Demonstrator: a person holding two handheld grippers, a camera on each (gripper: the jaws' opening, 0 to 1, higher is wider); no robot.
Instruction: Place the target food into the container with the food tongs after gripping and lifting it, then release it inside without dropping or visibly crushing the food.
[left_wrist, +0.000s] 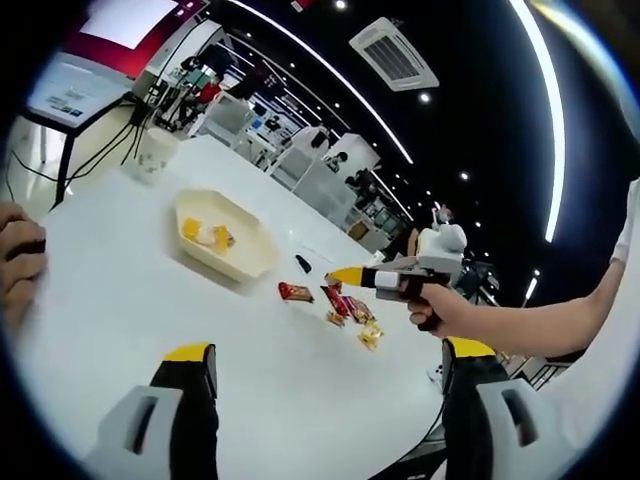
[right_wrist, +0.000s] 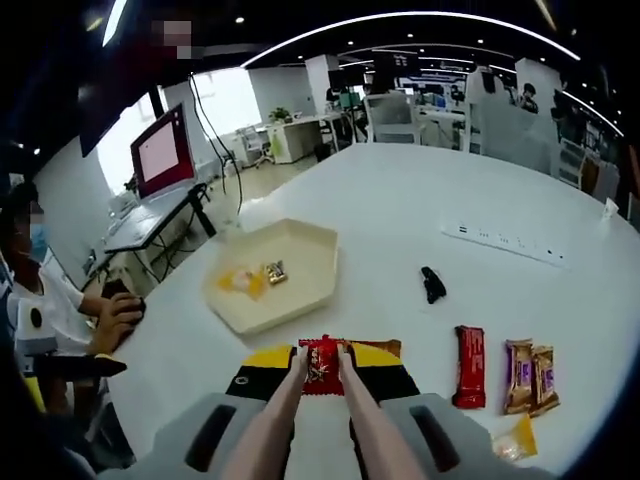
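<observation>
My right gripper (right_wrist: 322, 357) is shut on a pair of pale food tongs (right_wrist: 283, 412). The tong tips pinch a red snack packet (right_wrist: 322, 366) just above the white table. Ahead of it lies a cream hexagonal tray (right_wrist: 318, 262) holding a yellow piece and a small wrapped sweet (right_wrist: 274, 271). In the left gripper view the same tray (left_wrist: 252, 262) sits at centre left, and the right gripper (left_wrist: 350, 276) reaches in from the right in a person's hand. My left gripper (left_wrist: 330, 352) stands open over bare table, nothing between its jaws.
A red bar (right_wrist: 468, 366), two brown packets (right_wrist: 530, 376) and a yellow packet (right_wrist: 516, 440) lie right of the tongs. A small black object (right_wrist: 432, 285) and a power strip (right_wrist: 505, 242) lie farther back. A seated person's hand (right_wrist: 115, 306) rests at the table's left edge.
</observation>
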